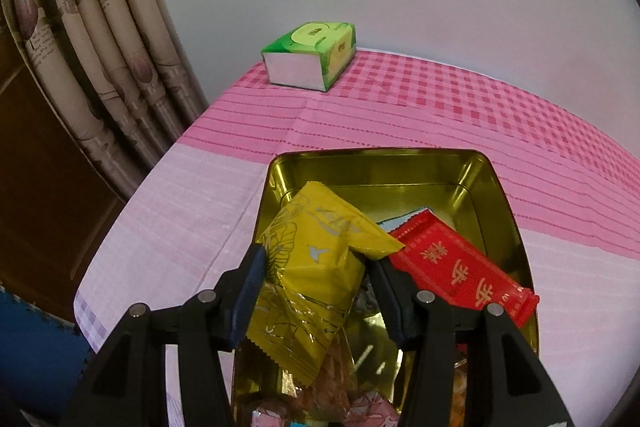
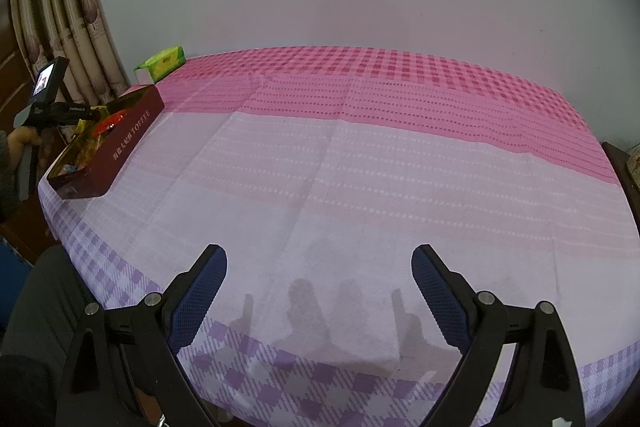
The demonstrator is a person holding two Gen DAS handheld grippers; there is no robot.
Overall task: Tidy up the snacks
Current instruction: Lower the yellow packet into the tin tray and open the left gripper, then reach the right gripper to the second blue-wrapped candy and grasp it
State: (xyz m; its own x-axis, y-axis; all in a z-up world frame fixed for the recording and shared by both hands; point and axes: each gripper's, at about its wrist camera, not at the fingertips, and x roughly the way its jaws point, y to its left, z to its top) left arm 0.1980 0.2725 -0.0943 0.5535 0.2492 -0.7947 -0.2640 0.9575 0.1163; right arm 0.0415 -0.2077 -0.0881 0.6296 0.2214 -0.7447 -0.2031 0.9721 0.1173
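Observation:
In the left wrist view my left gripper [image 1: 316, 263] is shut on a yellow snack packet [image 1: 316, 267], held over the open gold-lined tin [image 1: 384, 167]. A red packet [image 1: 460, 267] lies in the tin to the right of it, with several other wrapped snacks beneath. In the right wrist view the same tin [image 2: 132, 135], dark red outside, stands at the table's far left with the left gripper [image 2: 86, 115] above it. My right gripper [image 2: 318, 267] hangs open over the bare cloth near the front edge, nothing between its fingers.
A green tissue pack [image 1: 310, 57] lies at the back left corner of the table [image 2: 360, 167], which wears a pink and lilac checked cloth. Curtains [image 1: 100, 39] hang left of the table. A person's hand [image 2: 20, 139] holds the left gripper's handle.

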